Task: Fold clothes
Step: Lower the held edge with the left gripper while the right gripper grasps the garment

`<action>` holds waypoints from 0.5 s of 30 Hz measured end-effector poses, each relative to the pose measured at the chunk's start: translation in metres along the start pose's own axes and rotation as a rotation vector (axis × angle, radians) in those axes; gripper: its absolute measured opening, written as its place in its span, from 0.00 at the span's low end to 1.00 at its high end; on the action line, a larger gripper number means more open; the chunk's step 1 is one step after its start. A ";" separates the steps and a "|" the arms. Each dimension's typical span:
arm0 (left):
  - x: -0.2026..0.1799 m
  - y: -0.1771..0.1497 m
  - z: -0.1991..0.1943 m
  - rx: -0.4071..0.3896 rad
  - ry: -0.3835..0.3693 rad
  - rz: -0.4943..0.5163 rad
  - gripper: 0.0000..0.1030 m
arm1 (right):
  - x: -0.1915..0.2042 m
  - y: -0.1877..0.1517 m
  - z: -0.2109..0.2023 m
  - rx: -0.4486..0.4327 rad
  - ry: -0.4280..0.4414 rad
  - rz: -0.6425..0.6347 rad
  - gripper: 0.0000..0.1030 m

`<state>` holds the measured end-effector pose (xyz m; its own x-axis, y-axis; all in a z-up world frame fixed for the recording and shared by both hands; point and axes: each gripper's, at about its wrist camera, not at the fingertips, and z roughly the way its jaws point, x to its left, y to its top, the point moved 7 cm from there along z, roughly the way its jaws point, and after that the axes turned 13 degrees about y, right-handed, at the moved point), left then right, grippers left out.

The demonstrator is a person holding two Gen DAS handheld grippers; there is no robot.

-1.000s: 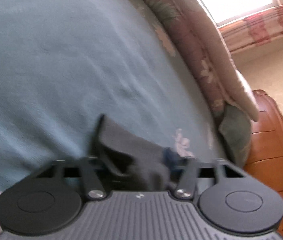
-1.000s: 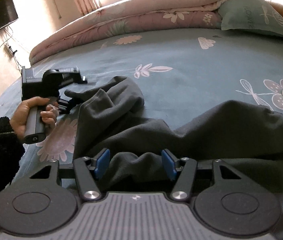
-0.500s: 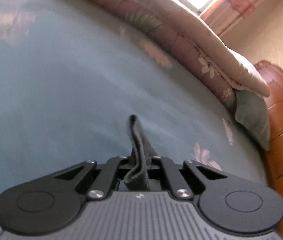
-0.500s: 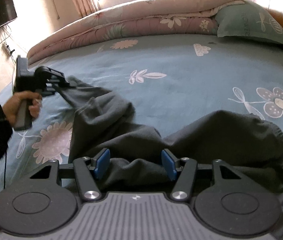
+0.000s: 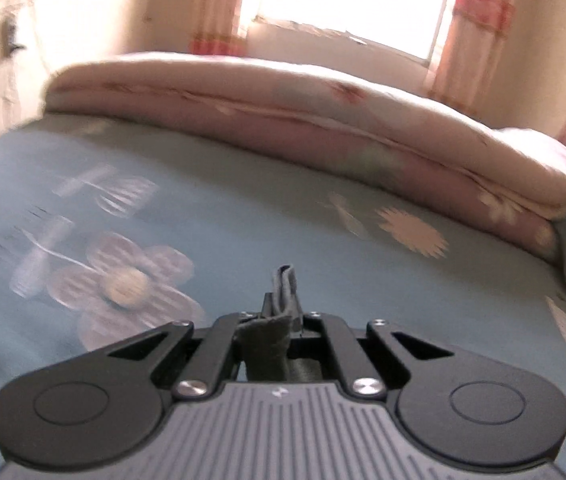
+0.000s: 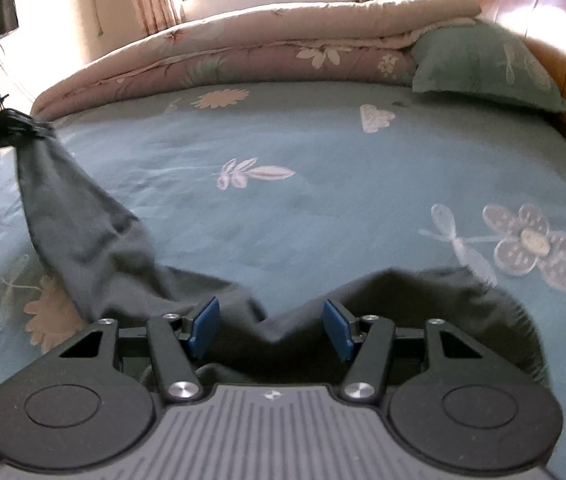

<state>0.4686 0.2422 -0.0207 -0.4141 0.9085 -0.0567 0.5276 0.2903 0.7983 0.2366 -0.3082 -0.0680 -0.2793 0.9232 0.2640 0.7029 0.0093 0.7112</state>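
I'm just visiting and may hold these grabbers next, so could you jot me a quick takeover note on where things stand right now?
Left gripper: shut on one end of the dark grey garment, held raised above the blue bedsheet.
Right gripper: open, blue pads apart, the garment's bunched middle lying between them, not pinched.
The rest of the garment lies rumpled on the sheet.
Done: one end picked up.
Left: spread it flat, then make every fold.

The left hand-held gripper pinches a strip of dark grey cloth. Ahead lies the blue flowered bedsheet; beyond it, a folded pink quilt.
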 end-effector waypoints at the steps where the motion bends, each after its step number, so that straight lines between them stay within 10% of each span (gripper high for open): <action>1: 0.012 0.006 -0.001 -0.013 0.020 -0.014 0.02 | -0.003 0.004 0.000 0.000 -0.011 -0.014 0.61; 15: 0.058 -0.060 0.036 0.130 0.130 -0.001 0.02 | -0.079 0.072 0.069 0.073 -0.092 -0.212 0.60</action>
<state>0.4397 0.2885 -0.0932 -0.5028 0.8640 0.0269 0.6147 0.3354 0.7139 0.3546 -0.3541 -0.0832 -0.3667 0.9289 0.0509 0.6817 0.2311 0.6942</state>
